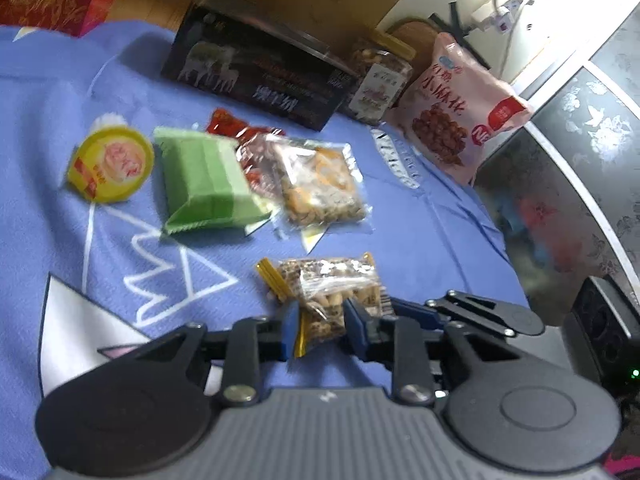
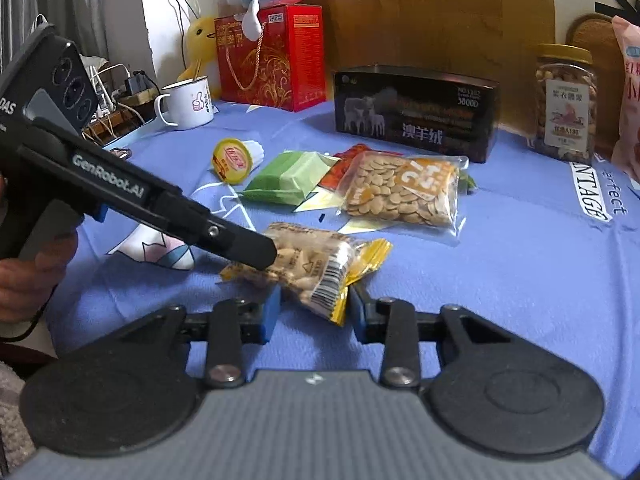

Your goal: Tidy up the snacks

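- Left wrist view is soft with blur, so the print on the far packs cannot be read; the pink snack bag (image 1: 460, 112) and the nut jar (image 1: 378, 84) beyond the jaws are only roughly legible, and a red wrapper (image 1: 232, 126) is mostly hidden behind the green packet (image 1: 208, 178).
- Right wrist view cuts the pink bag at its right edge, and the left gripper's black body covers one end of the small nut packet (image 2: 316, 268), so its grip cannot be seen from this side.
- A hand (image 2: 28, 276) on the left gripper's handle is only partly in frame at the left edge.
- The small nut packet is a clear pouch with gold crimped ends, a barcode patch and pale nuts inside; it lies on the blue cloth (image 2: 500, 280) right at both sets of fingertips.
- The left gripper (image 1: 320, 330) has its blue pads drawn in narrow and pressing on the near end of the packet, gold foil sticking out below them.
- The right gripper (image 2: 314, 312) stands moderately open with the packet's barcode end between its pads; its left pad appears to touch the pouch, while the right pad sits just beside the gold edge, so no firm clamp shows.
- Both grippers tilt downward toward the cloth, meeting at the packet from different sides.
- Beyond the jaws lie a clear bag of flat seeds (image 2: 400, 192), the green packet, a yellow-lidded cup (image 2: 232, 160) on its side and a dark box (image 2: 416, 112).
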`<state>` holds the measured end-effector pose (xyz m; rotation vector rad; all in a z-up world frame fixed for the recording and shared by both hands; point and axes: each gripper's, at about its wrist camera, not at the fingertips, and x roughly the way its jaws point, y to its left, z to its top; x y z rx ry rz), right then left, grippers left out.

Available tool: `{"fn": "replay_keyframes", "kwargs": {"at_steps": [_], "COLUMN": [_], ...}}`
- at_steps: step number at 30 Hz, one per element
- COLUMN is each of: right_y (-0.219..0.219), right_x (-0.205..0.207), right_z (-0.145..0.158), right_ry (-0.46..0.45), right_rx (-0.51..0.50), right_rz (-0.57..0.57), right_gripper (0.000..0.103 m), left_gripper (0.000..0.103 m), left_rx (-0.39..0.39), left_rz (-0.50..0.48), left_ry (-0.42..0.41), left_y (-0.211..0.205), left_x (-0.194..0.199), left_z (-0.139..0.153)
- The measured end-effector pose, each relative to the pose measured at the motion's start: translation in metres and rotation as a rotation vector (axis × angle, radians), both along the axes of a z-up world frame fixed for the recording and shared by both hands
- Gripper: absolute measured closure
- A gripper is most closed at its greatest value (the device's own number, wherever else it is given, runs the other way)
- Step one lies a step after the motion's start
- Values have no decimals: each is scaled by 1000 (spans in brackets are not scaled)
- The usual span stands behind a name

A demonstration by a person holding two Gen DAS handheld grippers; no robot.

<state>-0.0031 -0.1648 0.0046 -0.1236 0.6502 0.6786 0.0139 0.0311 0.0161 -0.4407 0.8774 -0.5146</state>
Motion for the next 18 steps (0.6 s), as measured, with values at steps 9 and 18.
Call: {"fn": "replay_keyframes", "kwargs": {"at_steps": [9,18], "right_y": [4,6], "right_x": [20,124], "right_z": [34,70], "right_ry": [-119,-193], "right_rx": [49,106], "right_rz": [-3,-71], "right_gripper": [65,65], "left_gripper": [79,79], "left_rx": [-2,17], "left_rz": [7,47], "left_ry": [-143,-201], "left_y": [11,11], "left_x": [26,130], "left_z": [53,95]}}
